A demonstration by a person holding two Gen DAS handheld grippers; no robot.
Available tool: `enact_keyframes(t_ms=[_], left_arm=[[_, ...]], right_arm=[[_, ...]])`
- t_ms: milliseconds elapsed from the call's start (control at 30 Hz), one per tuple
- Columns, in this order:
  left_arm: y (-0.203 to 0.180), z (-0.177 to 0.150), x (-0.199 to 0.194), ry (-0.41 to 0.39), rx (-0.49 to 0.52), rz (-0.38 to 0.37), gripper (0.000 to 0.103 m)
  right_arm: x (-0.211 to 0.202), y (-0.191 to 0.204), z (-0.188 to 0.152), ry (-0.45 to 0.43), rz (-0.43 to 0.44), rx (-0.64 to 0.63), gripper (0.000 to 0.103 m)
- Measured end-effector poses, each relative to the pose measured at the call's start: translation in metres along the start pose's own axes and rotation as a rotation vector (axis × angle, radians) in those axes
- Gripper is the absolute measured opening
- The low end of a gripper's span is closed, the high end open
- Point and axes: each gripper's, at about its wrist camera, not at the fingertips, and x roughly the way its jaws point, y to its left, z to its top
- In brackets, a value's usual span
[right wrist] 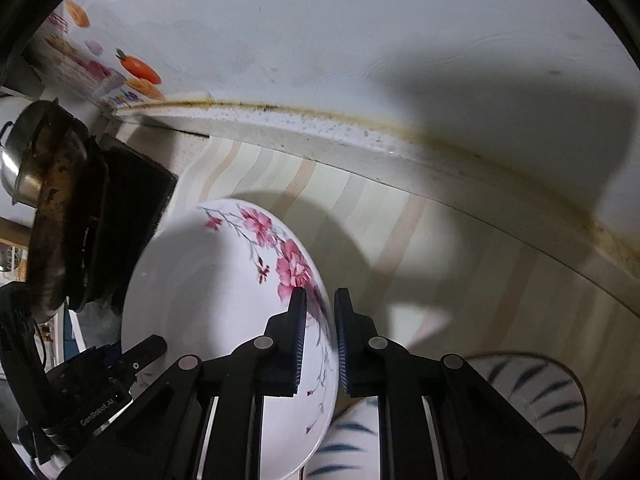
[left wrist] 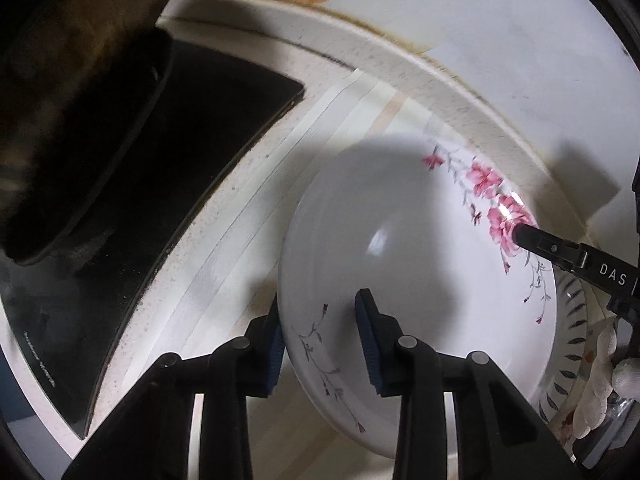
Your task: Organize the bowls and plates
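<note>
Left gripper point(left wrist: 320, 344): jaws astride the near rim of the floral plate point(left wrist: 400, 248), one blue pad point(left wrist: 276, 356) outside the rim, the other over the inner face. There is a clear gap on the inside pad, so I read these jaws as apart, bracketing the rim and not biting it.

The plate sits between the two grippers, tilted, its hollow facing the left camera. Below it lies a bowl with dark leaf strokes point(right wrist: 532, 392) on the striped counter point(right wrist: 400, 240). I can't tell whether the plate touches that bowl.

Right gripper point(right wrist: 320, 344): jaws straddle the opposite rim by the pink blossoms, pads close on either side of the thin edge. It looks clamped on the rim, and I judge this the hold carrying the plate.

Handling, my judgement: glazed ceramic, stiff, moderately heavy, slick under rubber pads, chips on a knock. It wants a hold on the rim, pads flat across the lip, and rims opposite each other if both grippers share it. One-sided grip invites swing.

Beyond the left jaws: a dark blackened pan point(right wrist: 56, 216) on the stove point(left wrist: 180, 160). Keep the plate off it.
</note>
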Motion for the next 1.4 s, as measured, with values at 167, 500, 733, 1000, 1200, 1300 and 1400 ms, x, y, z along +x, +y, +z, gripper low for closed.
enact_keyframes(t_ms=[167,500,733,1000,1200,1300,1400], left_arm=[[-0.007,-0.01,-0.024,-0.034,0.054,-0.019,0.03],[-0.047,-0.06,-0.091,-0.069,0.184,-0.098,0.03],[-0.075,-0.116,-0.137,-0.077,0.32,-0.158,0.03],[-0.099,-0.185,-0.141,-0.015,0.454,-0.174,0.03],[-0.114,-0.222,-0.118,0.057,0.544,-0.14,0.03],[-0.12,-0.236,-0.104,0.084,0.574,-0.122,0.03],[-0.125,-0.247,-0.09,0.1,0.606,-0.095,0.03]], right_arm=[[-0.032,0.0,-0.014,-0.039,0.004,0.008,0.016],[-0.132,0.001,-0.085,-0.159,0.011,0.093,0.016],[-0.203,-0.011,-0.176,-0.234,-0.008,0.195,0.016],[-0.231,-0.035,-0.297,-0.244,-0.044,0.316,0.016],[-0.217,-0.055,-0.367,-0.206,-0.055,0.402,0.016],[-0.205,-0.063,-0.389,-0.182,-0.066,0.427,0.016],[-0.195,-0.07,-0.403,-0.169,-0.068,0.451,0.016]])
